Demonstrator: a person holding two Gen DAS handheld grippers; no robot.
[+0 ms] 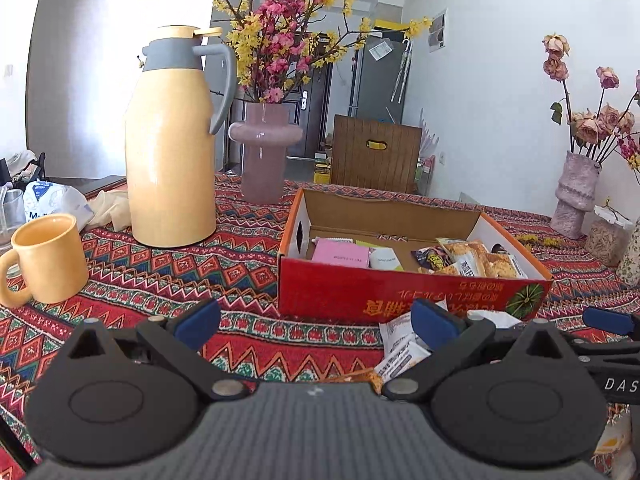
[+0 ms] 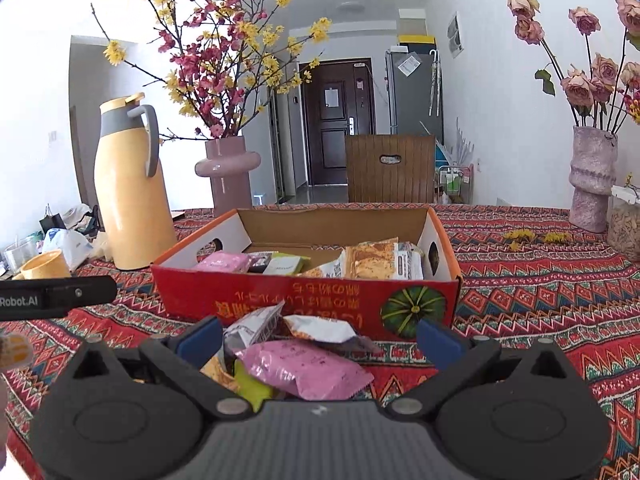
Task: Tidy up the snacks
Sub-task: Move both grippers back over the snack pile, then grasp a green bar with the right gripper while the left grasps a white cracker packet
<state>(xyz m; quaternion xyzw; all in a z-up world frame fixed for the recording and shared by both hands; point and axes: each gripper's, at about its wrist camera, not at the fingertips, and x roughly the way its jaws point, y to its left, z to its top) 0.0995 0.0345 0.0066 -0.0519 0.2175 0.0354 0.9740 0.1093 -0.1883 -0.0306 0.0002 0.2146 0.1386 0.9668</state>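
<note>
Right wrist view | right gripper (image 2: 318, 336) fingers spread wide over pink packet (image 2: 308, 368) | left gripper (image 1: 316, 322) spread too | pinch packet's middle, lift into red box (image 2: 304, 300).

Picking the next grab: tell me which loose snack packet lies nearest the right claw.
The pink packet, lying between the right claw's open fingers; the white packets sit farther toward the box.

Patterned tablecloth (image 2: 540, 280) bears box (image 2: 304, 300), flask (image 1: 170, 152), mug (image 1: 48, 258), vases
</note>
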